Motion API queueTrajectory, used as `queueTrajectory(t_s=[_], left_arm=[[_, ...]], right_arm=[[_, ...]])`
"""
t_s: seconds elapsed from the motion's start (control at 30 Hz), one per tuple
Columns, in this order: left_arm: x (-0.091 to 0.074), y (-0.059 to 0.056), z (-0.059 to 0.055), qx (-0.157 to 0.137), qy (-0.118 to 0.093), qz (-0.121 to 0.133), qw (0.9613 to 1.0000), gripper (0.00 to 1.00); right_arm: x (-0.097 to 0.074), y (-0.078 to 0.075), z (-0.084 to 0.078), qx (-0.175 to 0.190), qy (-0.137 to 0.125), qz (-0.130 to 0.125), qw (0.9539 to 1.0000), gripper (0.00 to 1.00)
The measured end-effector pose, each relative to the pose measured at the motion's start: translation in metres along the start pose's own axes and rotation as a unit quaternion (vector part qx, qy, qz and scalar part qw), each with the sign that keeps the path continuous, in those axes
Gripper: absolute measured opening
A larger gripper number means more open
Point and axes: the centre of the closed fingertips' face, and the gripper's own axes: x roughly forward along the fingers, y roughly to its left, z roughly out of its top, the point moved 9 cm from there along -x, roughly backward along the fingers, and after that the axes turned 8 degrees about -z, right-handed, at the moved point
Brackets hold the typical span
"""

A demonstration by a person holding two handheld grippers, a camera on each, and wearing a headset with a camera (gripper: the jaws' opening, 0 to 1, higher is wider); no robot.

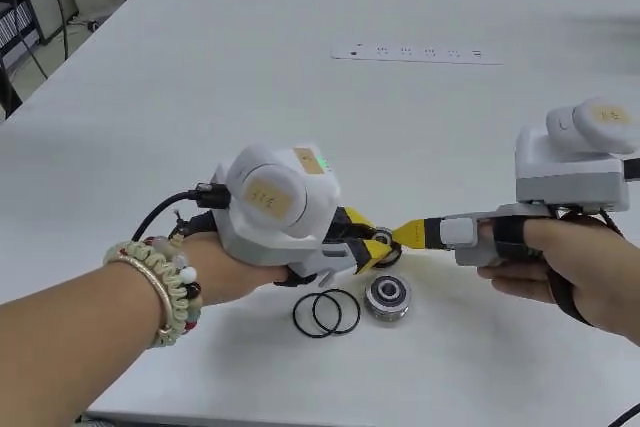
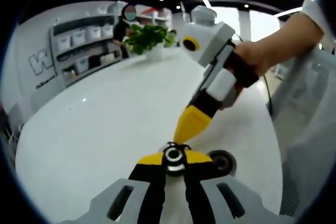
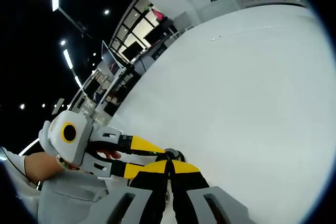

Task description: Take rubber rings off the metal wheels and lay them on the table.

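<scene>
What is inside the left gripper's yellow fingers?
A small metal wheel, pinched between the fingers. The right gripper touches it too. Its underside is covered by the fingers.

table (image 1: 300,47): matt white | wheel (image 1: 387,296): shiny metal | rings (image 1: 314,313): black rubber

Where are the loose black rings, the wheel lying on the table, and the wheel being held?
Rings (image 1: 326,293): head view, where the two loops cross.
Table wheel (image 1: 387,295): head view, its hub.
Held wheel (image 2: 173,156): left gripper view, its hub.
</scene>
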Motion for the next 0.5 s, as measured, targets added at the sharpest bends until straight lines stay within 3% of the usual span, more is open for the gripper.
queueTrajectory(t_s=[0.33,0.43,0.5], left_arm=[[0.000,0.001,-0.001,-0.004,-0.003,0.000,1.0000,0.13],[-0.001,0.004,-0.001,-0.016,-0.006,0.002,0.9998,0.13],[-0.001,0.006,-0.001,-0.040,-0.009,0.000,0.9992,0.13]], right_arm=[[0.000,-0.002,0.001,0.007,-0.002,0.001,1.0000,0.00],[0.000,-0.007,0.003,0.061,-0.013,0.001,0.9980,0.00],[-0.001,-0.013,0.002,0.108,-0.014,0.010,0.9940,0.00]])
